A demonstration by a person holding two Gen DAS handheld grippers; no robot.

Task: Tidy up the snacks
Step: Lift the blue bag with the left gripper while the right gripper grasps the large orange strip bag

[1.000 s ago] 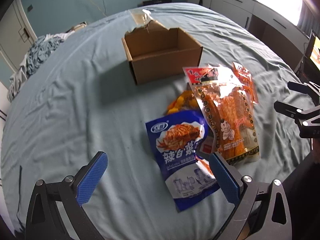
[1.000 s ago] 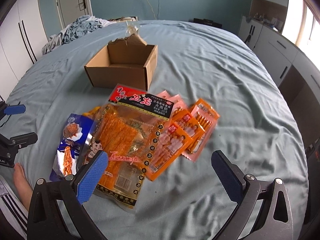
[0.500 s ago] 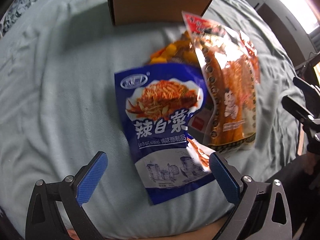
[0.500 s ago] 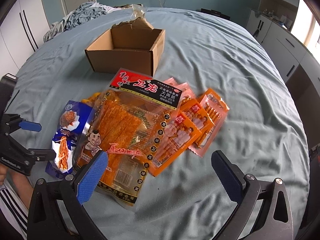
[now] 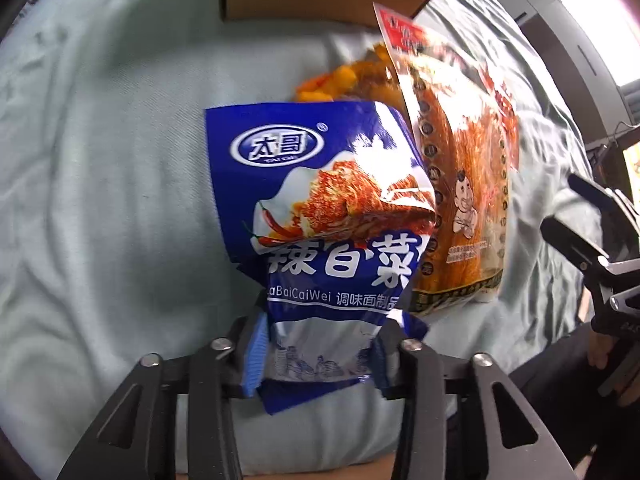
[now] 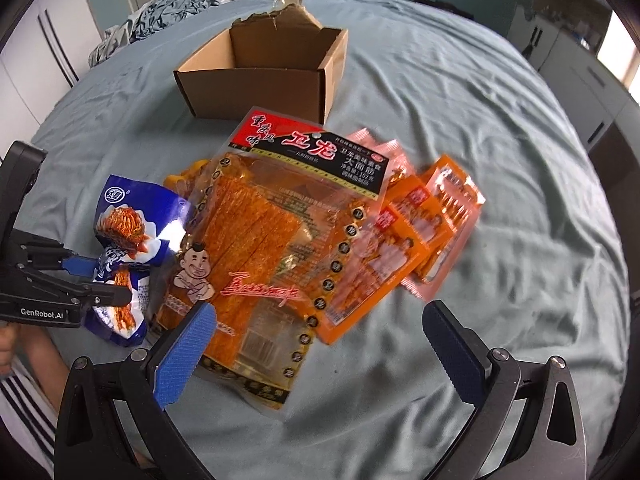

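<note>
Inspection, taken left to right with the open brown cardboard box point(image 6: 262, 70) as landmark.

Left gripper point(image 5: 316, 346): its fingers point(image 5: 256, 344) have just been closing and now pinch the lower end of the blue foil snack packet with the white logo point(image 5: 320, 216). The packet is crumpled between the blue pads. It sits on the near-left side of the box, on the grey-blue bed sheet point(image 6: 460, 100). Its long axis runs from the fingers up toward the box front, so the box lies straight ahead along the packet's length. In my judgement the coming move is a lift and carry forward into the box, and the left hand is the one placed to do it.

Centre: the large clear packet of orange strips with a red and black header point(image 6: 276, 236) lies directly in front of the box, header end nearest it. Its left edge overlaps the blue packet's right side, which may drag on lift-off. A bag of yellow-orange pieces point(image 5: 336, 80) is partly hidden beneath both.

Right: the fan of small orange and pink sachets point(image 6: 420, 220) lies on the near-right side of the box, tucked partly under the large packet.

Right gripper point(image 6: 316, 344): fingers spread wide, holding nothing, poised over the near end of the large packet.

The box appears empty.
</note>
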